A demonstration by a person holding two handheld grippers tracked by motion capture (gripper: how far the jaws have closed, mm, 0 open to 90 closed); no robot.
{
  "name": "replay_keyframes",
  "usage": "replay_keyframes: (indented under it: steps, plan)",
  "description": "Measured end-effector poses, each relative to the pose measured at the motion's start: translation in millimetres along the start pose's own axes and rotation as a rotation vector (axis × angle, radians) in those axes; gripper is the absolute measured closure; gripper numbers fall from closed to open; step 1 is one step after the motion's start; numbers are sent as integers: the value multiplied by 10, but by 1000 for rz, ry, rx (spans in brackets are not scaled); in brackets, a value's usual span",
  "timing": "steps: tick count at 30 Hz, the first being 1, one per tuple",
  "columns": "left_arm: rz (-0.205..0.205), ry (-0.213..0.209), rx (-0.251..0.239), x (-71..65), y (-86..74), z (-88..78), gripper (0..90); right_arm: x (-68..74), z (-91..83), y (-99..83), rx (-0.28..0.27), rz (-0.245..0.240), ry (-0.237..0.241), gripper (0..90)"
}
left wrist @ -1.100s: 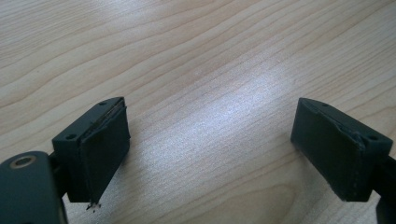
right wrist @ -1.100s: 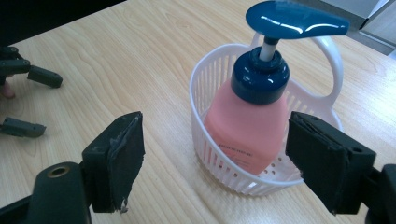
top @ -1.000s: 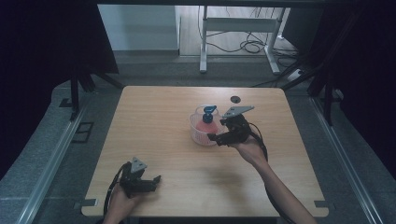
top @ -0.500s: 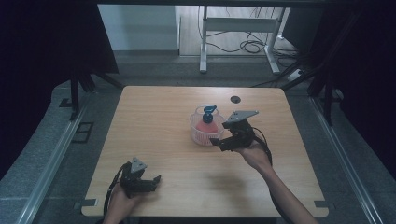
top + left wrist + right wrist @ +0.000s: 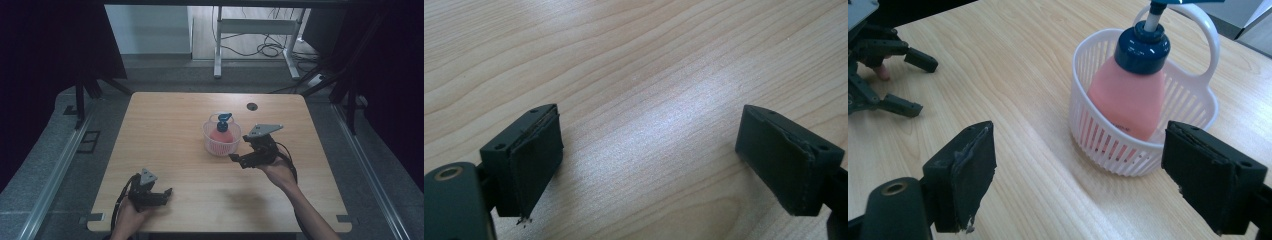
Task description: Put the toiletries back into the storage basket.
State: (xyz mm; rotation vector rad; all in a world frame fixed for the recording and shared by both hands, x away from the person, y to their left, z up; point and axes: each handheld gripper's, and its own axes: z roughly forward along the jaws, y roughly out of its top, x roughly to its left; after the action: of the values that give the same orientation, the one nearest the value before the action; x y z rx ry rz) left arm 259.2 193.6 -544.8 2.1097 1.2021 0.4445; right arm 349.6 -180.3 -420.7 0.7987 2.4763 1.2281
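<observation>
Taking the white basket as the landmark, the left gripper sits well to its left and nearer the person, low over the wooden counter close to the front edge. Its fingers stand wide apart, with bare wood grain between them and nothing held.

The basket itself stands upright a little right of the counter's middle, toward the far side. It is a slatted plastic tub with a looped handle rising on its far rim. Inside it stands a pink pump bottle, upright, its dark blue collar and blue pump head rising above the rim.

Beyond the basket, near the counter's far edge, lies a small dark round spot.

Just to the right of the basket, and slightly nearer the person, the right gripper hovers, pointing toward the basket but apart from it. Its jaws have just been opening; its fingers stand wide, nothing between them, the basket showing beyond the gap toward the right-hand finger. In the right gripper view the left gripper shows far off at the upper left.
</observation>
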Motion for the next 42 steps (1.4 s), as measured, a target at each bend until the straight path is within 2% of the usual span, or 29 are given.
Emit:
replay_keyframes:
  steps: [12,26,42]
  plan:
    - [1,1,0,0,0,0,113,3,-105,-190,8,13,-4,119]
    - [-1,1,1,-2,0,-1,114,7,-245,-418,21,21,-42,67]
    - [-6,2,1,-7,-1,-1,114,-62,-452,-702,21,59,-88,55]
